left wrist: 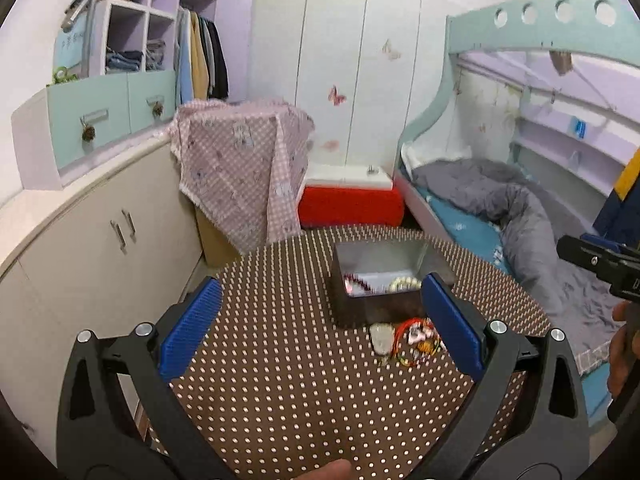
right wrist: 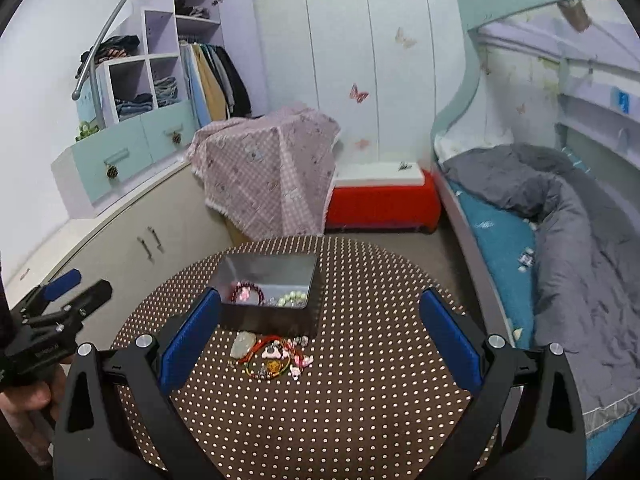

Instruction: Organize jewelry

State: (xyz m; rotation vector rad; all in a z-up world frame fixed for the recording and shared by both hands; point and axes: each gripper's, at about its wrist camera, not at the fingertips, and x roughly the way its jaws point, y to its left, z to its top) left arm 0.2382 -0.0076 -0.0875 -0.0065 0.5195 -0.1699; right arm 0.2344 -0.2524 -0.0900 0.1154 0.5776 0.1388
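Currently, both tools are hovering above a round bench (right wrist: pixel 360 400) covered in a brown dotted cloth, and neither is touching anything. The left tool (left wrist: pixel 320 332) is standing with its blue pads (left wrist: pixel 192 328) spread wide and nothing between them. The right tool (right wrist: pixel 320 340) is likewise gaping, its blue pads (right wrist: pixel 450 340) well apart and empty.

A dark rectangular tin box (right wrist: pixel 268 292) is sitting open on the bench. Inside it, the right wrist view is showing a dark red bead bracelet (right wrist: pixel 248 294) at the left and a pale green bead bracelet (right wrist: pixel 294 299) at the right. In the left wrist view the same box (left wrist: pixel 376 280) is appearing partly behind the right pad, with the red beads blurred at its inner wall.

Just in front of the box, on the cloth, a loose pile of jewelry (right wrist: pixel 276 356) is lying: a pale stone pendant (right wrist: pixel 242 344) at the left, red and yellow cords, and small pink and white charms. The right wrist view is showing the whole pile clearly; the left wrist view (left wrist: pixel 404 338) is showing its right part hidden behind the pad.

Each view is catching the other tool at its edge: the left wrist view is showing a dark body and a hand (left wrist: pixel 622 356) at far right, and the right wrist view is showing the left tool at far left.

A bed with grey bedding (right wrist: pixel 560 240) is standing to the right of the bench.
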